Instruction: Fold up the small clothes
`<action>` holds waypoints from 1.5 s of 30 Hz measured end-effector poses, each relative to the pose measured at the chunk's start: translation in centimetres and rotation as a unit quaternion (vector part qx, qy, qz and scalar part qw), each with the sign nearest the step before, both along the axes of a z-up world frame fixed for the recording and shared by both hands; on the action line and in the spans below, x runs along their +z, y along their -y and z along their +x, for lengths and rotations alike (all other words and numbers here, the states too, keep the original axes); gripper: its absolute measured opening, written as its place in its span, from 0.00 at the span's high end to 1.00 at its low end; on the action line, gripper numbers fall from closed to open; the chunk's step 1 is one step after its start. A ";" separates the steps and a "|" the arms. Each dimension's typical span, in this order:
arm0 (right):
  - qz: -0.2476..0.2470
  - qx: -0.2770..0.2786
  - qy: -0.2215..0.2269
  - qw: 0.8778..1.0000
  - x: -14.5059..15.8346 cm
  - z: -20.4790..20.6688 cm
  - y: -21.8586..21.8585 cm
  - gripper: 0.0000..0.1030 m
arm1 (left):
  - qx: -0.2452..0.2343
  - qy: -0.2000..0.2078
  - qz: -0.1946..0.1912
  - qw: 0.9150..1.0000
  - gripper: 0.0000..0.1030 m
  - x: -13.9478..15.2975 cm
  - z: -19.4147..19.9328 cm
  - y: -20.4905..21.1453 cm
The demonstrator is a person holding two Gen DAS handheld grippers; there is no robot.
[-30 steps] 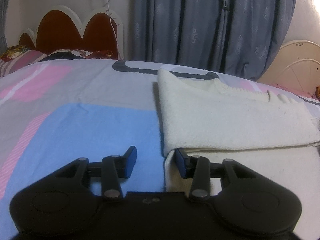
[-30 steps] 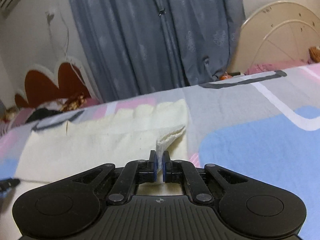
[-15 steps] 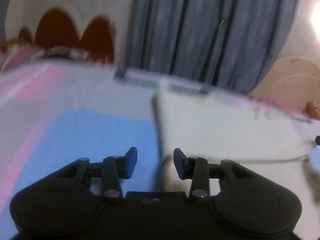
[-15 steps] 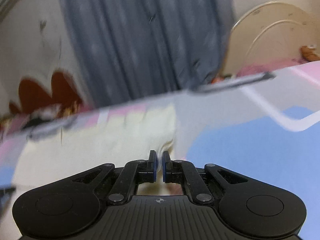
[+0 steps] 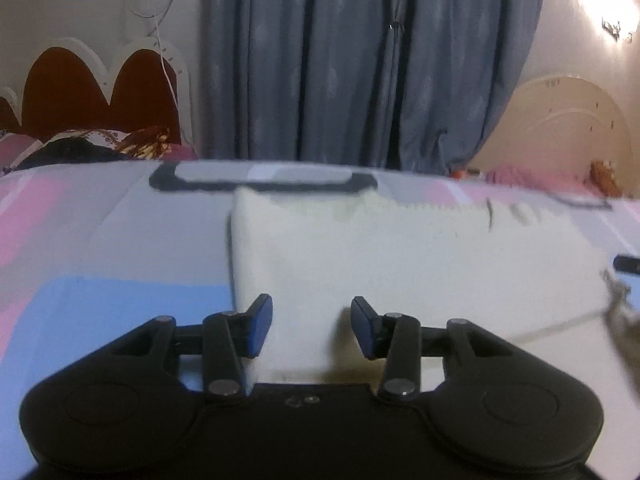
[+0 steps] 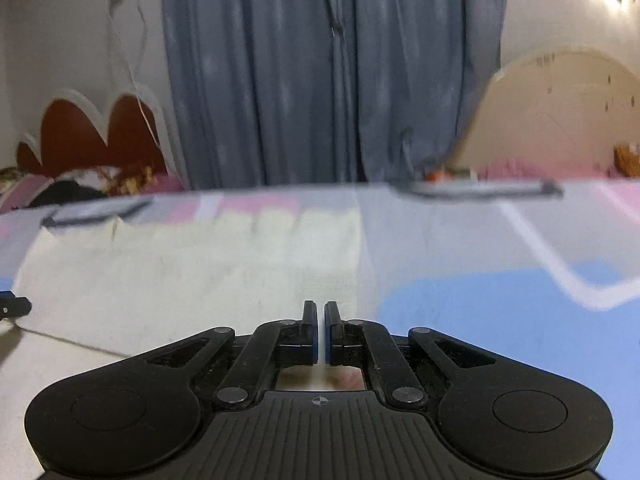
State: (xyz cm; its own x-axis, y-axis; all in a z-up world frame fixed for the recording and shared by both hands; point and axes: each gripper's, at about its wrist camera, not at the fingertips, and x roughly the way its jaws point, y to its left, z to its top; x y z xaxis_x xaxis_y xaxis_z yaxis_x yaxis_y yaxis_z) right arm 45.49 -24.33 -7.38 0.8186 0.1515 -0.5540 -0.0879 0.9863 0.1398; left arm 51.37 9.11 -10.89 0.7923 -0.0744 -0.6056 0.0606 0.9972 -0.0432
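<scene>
Currently we see a cream garment [image 5: 400, 264] lying folded on the bed [image 5: 100, 240], its sheet printed in blue, pink and grey blocks. Our left tool [image 5: 312, 326] hovers over the garment's near left corner; its jaws are opening, with cloth below and between them but no pad pressing on it. Our right tool [image 6: 321, 330] sits at the garment's near right edge [image 6: 332, 276], its fingers [image 6: 309, 332] nearly together with a thin pale strip of cloth pinched in the slit. Beyond the bed hang grey-blue curtains [image 5: 360, 60], with a scalloped red headboard [image 5: 92, 84] to their left.
</scene>
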 end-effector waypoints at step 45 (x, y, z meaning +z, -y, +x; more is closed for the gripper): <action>0.067 -0.034 -0.009 0.997 -2.7 2.5 3.4 0.88 | -0.001 0.025 0.032 0.999 0.45 -2.0 -1.3 0.3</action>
State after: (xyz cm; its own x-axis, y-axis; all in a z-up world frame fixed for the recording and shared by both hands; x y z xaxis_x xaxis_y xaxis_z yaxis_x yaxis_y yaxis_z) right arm 47.94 -27.68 -10.08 0.8195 0.1697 -0.5474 -0.0178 0.9622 0.2718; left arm 50.10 8.76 -12.89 0.8215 -0.0390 -0.5688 0.0633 0.9977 0.0231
